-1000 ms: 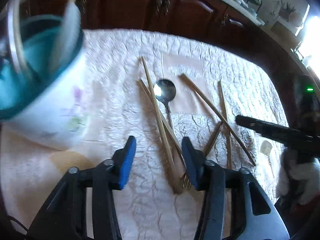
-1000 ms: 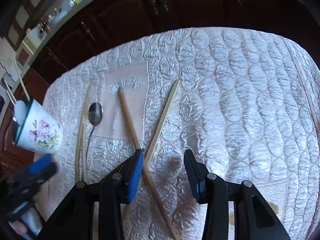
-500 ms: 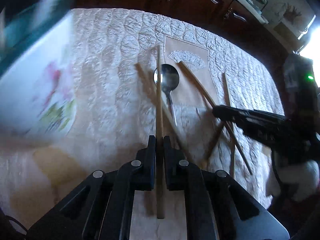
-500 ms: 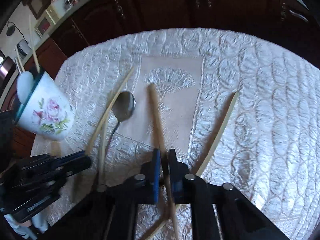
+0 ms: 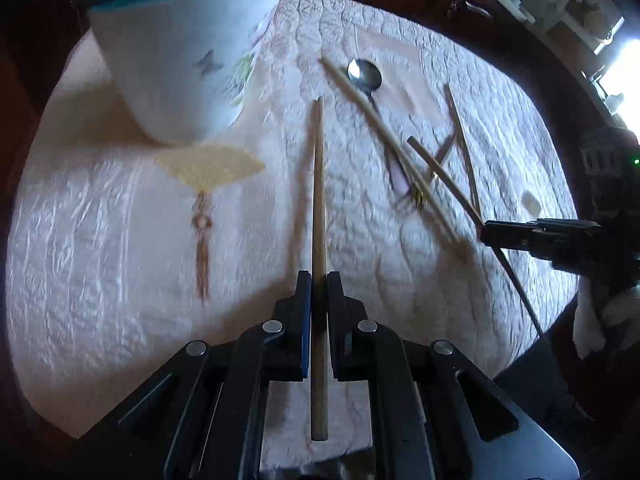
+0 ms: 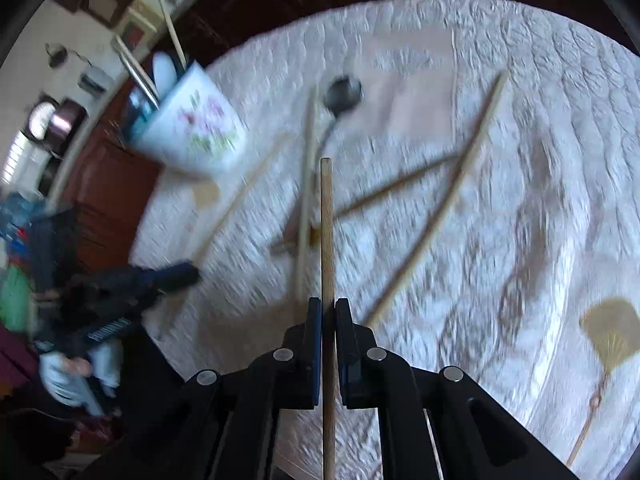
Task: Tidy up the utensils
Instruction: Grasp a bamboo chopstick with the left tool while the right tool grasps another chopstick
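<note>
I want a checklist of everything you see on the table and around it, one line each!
Surface: white quilted cloth with embroidered fan pictures.
Job's things: flowered cup already holding utensils; spoon, a small fork and several loose chopsticks lying crossed on the cloth.
Clutter: nothing seen.
Grippers: left gripper shut on a chopstick; right gripper shut on another chopstick.
Cables: nothing seen.
Surroundings: dark wooden cabinets behind the table; a bright window at the far right of the left camera.
</note>
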`<state>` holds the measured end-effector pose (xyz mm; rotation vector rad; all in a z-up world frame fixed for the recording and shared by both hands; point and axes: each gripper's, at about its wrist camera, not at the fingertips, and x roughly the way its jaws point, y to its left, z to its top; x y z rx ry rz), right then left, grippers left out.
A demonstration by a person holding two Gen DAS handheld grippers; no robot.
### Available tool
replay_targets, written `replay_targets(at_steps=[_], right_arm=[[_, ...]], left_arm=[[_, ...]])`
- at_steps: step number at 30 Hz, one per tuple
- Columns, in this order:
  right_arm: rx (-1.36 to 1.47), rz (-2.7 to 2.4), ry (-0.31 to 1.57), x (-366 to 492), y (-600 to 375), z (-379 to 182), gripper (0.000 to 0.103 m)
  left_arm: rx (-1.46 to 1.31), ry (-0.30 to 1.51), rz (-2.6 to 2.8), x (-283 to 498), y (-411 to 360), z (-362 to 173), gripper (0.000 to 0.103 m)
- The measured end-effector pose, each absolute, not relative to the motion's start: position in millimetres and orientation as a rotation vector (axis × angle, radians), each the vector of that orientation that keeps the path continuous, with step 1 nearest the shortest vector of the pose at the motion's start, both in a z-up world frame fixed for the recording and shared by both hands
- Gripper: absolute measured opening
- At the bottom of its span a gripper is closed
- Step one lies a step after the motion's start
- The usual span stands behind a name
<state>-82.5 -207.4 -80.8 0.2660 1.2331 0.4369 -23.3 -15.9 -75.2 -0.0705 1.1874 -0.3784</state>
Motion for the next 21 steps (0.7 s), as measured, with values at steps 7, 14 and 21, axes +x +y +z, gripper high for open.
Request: replay_targets(at_steps=[7,14,21], right_arm=[[0.190,0.397,1.212,-75.5,-192.0,-78.9,0.020],[0.168,0.418,1.193,-38.0,-169.0,-72.2,0.020],[0.109,0.431,1.200,-17.0,-146.6,-78.8,0.019]], left_arm=[[-0.066,1.146,-0.336,-9.9,-13.5,-67.6,0.028],[0.018,1.083,-0.281,32.8,-39.0,-66.4,0.029],[0.103,1.098,-0.229,59.7,-63.6,-85.8,0.029]])
